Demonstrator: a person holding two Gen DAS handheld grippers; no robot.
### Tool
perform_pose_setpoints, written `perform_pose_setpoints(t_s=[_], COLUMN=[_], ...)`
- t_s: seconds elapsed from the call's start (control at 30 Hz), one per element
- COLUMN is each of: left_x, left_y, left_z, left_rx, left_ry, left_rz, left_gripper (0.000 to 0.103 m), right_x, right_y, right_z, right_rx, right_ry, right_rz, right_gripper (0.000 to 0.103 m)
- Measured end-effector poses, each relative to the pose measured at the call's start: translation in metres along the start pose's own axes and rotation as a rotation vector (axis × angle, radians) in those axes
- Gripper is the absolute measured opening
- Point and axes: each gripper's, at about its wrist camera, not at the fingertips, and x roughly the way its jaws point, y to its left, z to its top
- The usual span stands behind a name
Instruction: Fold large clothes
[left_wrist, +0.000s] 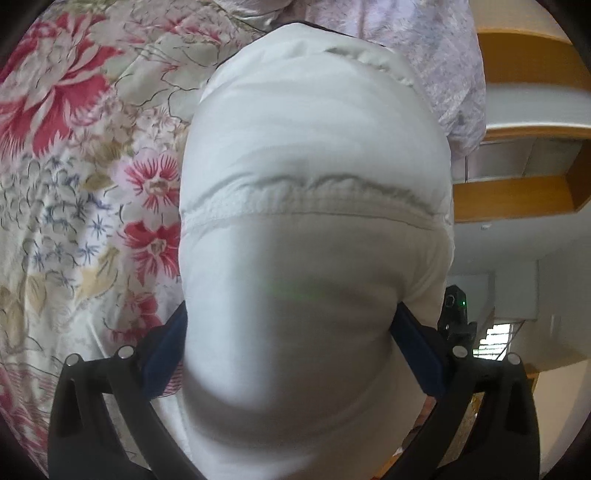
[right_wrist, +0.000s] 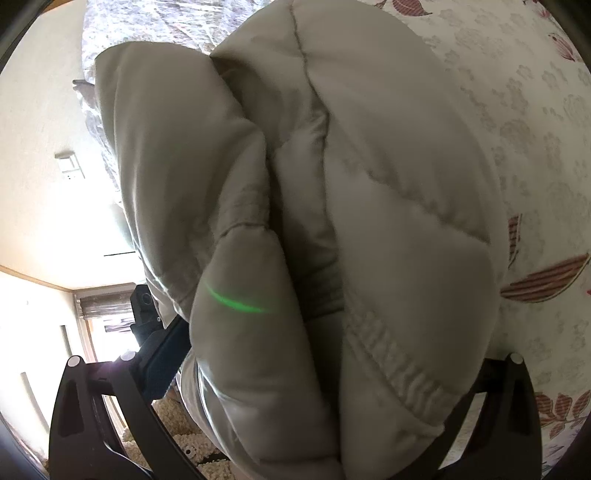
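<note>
We hold a big puffy coat (left_wrist: 314, 229) up in the air with both tongs, over a bed with a flowery cover (left_wrist: 74, 177). The left tongs (left_wrist: 291, 343) have a thick bunch of the pale coat stuffed between their two blue fingers (left_wrist: 166, 354), so they are squeezed onto it. The coat bulges out past both fingers, and a stitched seam runs across it just above. The right tongs (right_wrist: 332, 398) are almost buried. We can see one dark finger (right_wrist: 162, 354) on the left side, pressed against the coat (right_wrist: 369, 221), but the other finger is hidden under the fabric. It looks as if they grip the coat too, since the puffy folds wrap right around them. We think we hold it in two places so the heavy coat hangs and its lumps fall straight. That makes it easier to lay it flat on the bed for folding. The coat is soft and slippery, so a small pinch might let go; a big bunch is safer. No fold is made yet, as far as we can tell.
</note>
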Motion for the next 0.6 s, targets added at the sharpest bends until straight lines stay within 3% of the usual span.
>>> perform_pose_setpoints(t_s=[0.17, 0.3, 0.6], left_x=[-0.009, -0.026, -0.080], left_y=[-0.009, -0.008, 0.004], left_z=[-0.004, 0.000, 0.022], left_rx=[0.020, 0.034, 0.032], left_ry=[-0.020, -0.046, -0.173], left_rz=[-0.011, -0.024, 0.018], left_gripper=[0.095, 0.090, 0.090], right_x=[-0.004, -0.001, 0.026], right_y=[0.004, 0.014, 0.073], right_z=[-0.005, -0.007, 0.020], right_rx=[-0.021, -0.045, -0.176], right_ry=[-0.018, -0.026, -0.051], right_rz=[0.011, 0.030, 0.026], right_gripper=[0.101, 0.092, 0.077])
